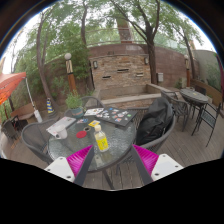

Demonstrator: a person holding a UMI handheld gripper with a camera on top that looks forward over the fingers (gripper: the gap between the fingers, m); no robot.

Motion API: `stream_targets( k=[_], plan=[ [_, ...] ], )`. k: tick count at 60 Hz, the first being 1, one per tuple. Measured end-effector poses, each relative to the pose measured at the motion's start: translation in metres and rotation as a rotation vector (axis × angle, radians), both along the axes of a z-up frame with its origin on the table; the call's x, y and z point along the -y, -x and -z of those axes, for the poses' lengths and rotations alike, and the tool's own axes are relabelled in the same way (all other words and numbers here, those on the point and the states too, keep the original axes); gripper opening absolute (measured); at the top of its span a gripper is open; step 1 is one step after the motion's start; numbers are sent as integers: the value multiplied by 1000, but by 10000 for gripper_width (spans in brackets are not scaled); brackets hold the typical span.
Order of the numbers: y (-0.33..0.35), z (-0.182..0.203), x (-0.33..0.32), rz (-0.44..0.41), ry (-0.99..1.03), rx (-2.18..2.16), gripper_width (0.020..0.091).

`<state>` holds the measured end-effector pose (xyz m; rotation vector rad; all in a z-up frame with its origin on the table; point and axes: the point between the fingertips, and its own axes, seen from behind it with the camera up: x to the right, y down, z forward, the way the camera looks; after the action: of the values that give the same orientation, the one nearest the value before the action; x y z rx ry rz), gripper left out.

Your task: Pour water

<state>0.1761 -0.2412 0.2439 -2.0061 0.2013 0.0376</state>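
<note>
Yellow bottle (101, 139) on glass table (75, 150), base hidden, claw (112, 160) open

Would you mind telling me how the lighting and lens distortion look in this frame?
Gripper view: soft, shaded daylight under trees, no harsh glare; strong fisheye bending curves the round glass patio table and brick wall; the yellow plastic bottle stands just ahead of the open hand-held gripper.
</note>
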Motion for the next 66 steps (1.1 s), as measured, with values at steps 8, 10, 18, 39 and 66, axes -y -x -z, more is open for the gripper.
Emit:
stream_targets(
  k=[8, 10, 18, 39, 66],
  plan=[
    [23, 66, -46, -35, 14, 22, 832],
    [34, 82, -63, -51, 5, 19, 833],
    [57, 135, -142, -93, -56, 43, 834],
    [56, 177, -275, -88, -178, 169, 731],
    [94, 166, -317, -210, 9, 186, 375]
  ],
)
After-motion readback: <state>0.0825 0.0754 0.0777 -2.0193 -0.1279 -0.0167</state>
